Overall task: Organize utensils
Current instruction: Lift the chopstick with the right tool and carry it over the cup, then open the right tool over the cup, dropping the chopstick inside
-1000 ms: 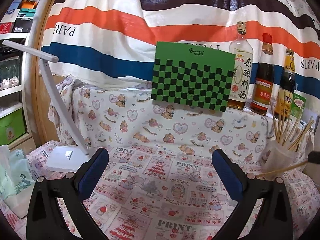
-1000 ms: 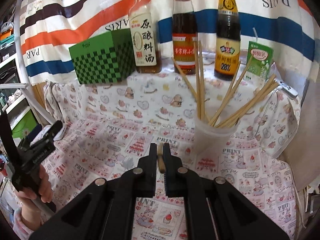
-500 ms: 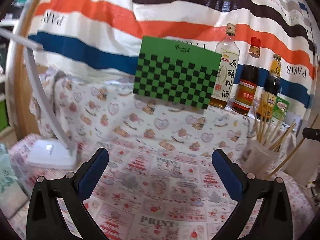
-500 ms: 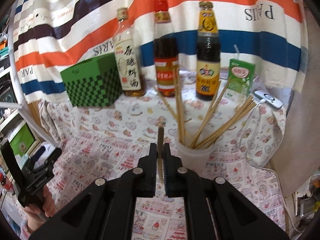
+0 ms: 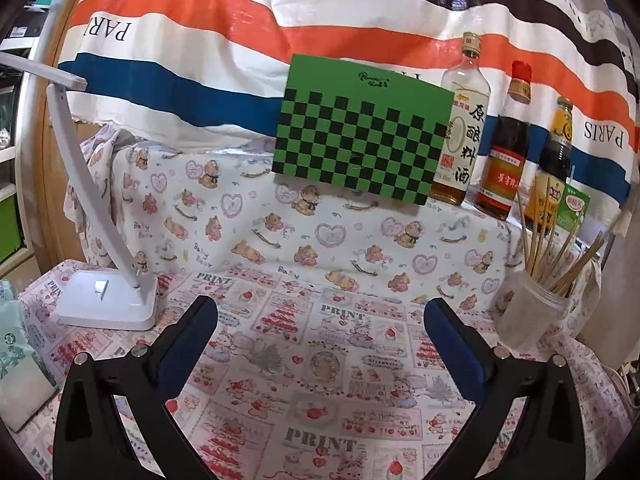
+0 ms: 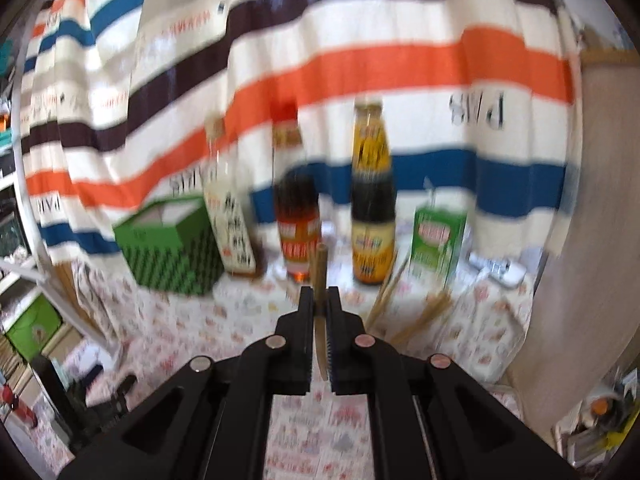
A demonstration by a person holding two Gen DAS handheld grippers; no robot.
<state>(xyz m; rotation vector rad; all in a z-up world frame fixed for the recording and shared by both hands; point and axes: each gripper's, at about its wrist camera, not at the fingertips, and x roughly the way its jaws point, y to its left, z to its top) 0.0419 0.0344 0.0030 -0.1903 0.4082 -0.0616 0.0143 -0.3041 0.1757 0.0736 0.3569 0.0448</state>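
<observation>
Two hand-held grippers: one wide apart, one clamped.
Left hand-held gripper (image 5: 320,316): its blue-padded fingers (image 5: 452,344) stand wide apart with nothing between them, low over the printed cloth of the surface (image 5: 320,360), well to the left of the cup.
Right hand-held gripper (image 6: 320,300): its black fingers are pressed together on a single wooden chopstick (image 6: 321,272), which sticks up past the tips and runs down between them; this view is blurred.
Cup (image 5: 528,312): a translucent plastic cup stands upright on the surface; in the right wrist view only the sticks show, just right of the fingers.
Chopsticks in cup (image 5: 560,256): a bundle of wooden chopsticks leans fanned out of the cup's mouth.
Bottles: a clear cooking-wine bottle (image 5: 460,128), a red-capped sauce bottle (image 5: 506,148) and a dark soy bottle (image 5: 554,160) stand in a row on the raised ledge behind the cup.
Green carton (image 5: 572,208): just behind the cup, beside the soy bottle.
Checkered box (image 5: 360,144): green and black, on the ledge left of the bottles, far left of the cup.
Desk lamp (image 5: 108,296): white, its base on the surface at the far side from the cup.
Backdrop: a striped cloth (image 5: 280,40) hangs behind everything.
</observation>
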